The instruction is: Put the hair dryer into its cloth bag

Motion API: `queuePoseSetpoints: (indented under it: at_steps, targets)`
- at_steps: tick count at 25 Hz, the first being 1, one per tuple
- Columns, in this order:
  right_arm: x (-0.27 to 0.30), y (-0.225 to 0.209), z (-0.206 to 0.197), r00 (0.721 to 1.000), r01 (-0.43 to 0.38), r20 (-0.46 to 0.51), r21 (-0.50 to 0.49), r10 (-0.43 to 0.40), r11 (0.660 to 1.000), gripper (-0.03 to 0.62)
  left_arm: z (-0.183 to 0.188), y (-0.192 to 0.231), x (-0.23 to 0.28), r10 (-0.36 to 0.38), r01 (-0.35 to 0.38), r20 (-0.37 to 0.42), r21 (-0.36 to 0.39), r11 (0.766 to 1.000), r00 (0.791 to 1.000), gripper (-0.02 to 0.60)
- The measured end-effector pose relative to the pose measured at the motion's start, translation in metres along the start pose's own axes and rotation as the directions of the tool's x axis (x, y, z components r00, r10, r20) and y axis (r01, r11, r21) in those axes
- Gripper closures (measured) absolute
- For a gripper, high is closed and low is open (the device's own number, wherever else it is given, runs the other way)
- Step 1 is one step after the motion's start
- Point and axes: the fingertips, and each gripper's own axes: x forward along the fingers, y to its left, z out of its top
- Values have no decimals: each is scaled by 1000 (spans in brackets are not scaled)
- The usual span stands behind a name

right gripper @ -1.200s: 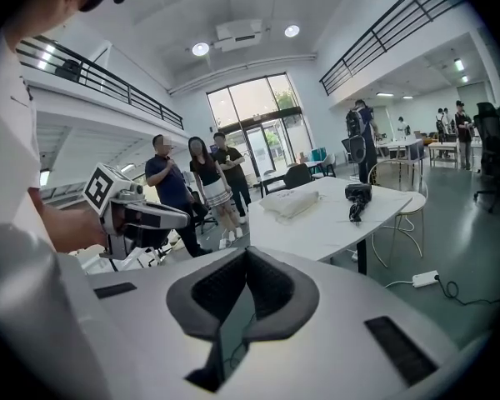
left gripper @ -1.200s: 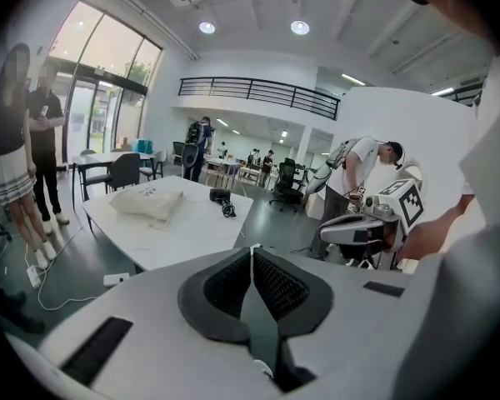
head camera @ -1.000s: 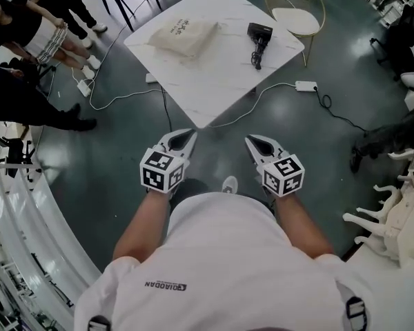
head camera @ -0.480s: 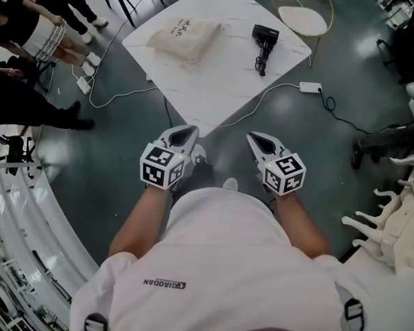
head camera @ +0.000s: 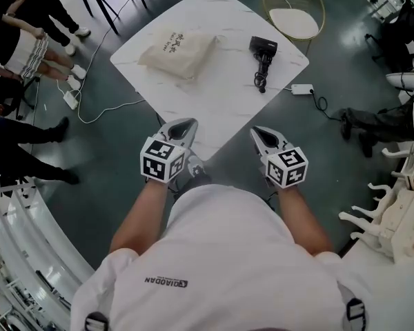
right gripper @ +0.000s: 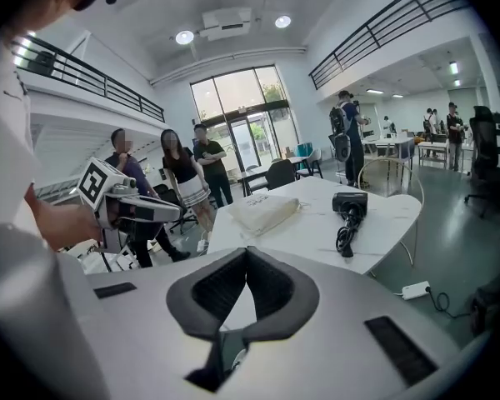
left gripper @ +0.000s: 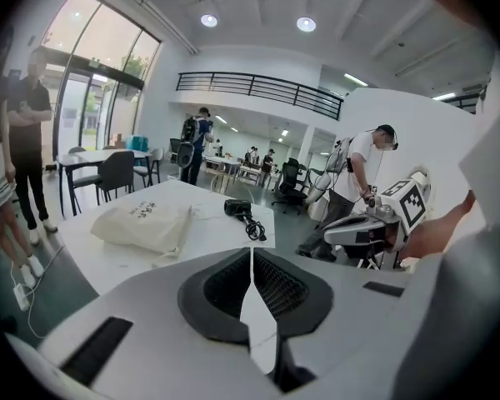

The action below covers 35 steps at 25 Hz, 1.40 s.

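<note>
Both grippers hung short of the near corner of the white surface [head camera: 217,105], touching nothing. The left gripper [head camera: 182,123] had its fingers pressed together with nothing between them, and the right gripper [head camera: 261,131] was the same. Neither was ready to take hold of anything.

The hair dryer [head camera: 263,48] lay on the far right part of the surface, not far from its right edge, with its cord [head camera: 261,80] bundled at the nearer end. The cloth bag [head camera: 177,51] lay to its left, well apart from it, slack and lumpy. Which way its mouth faced was hard to tell.

Several things could have gone wrong from there:

- **Bad first contact:** fingers brought in pressed together would likely have nudged the dryer instead of gripping it, and a push to the right could have sent it over the edge.
- **Loose cord:** if the bundle came undone on lifting, it could have trailed and caught on the bag's rim, or been left hanging outside.
- **Slack bag:** unless one gripper pinched the mouth open, the bag would probably have slid across the smooth top or folded shut as the dryer went in.
- **Trip hazard:** a power strip [head camera: 302,88] and cables lay on the floor beside the surface, where the person might have stepped.
</note>
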Motion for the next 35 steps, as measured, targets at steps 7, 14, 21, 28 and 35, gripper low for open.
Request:
queuePoseSetpoints:
  at_steps: [7,14,21,28,35]
  targets:
    - [50,-28,19,995,101,-31,36,-100,994,571,20,65,23,-34,35,-29,21,999,999,545]
    - [90,-61,28,978,206,-56,39,-203,978,572,25,114,44,-61,62,-44,39,997,997,545]
    - [114,-116,30,953,291,-96,44,-286,956,571,15,126,55,-49,51,-65,26,998,997,545]
    - [139,-200,28,927,346,-174,48,-333,937,567,0,130,66,45,-52,-99,-66,996,994,545]
    - [178,-262,26,901,391,-236,76,-365,917,441,-9,129,66,145,-157,-106,-120,980,984,545]
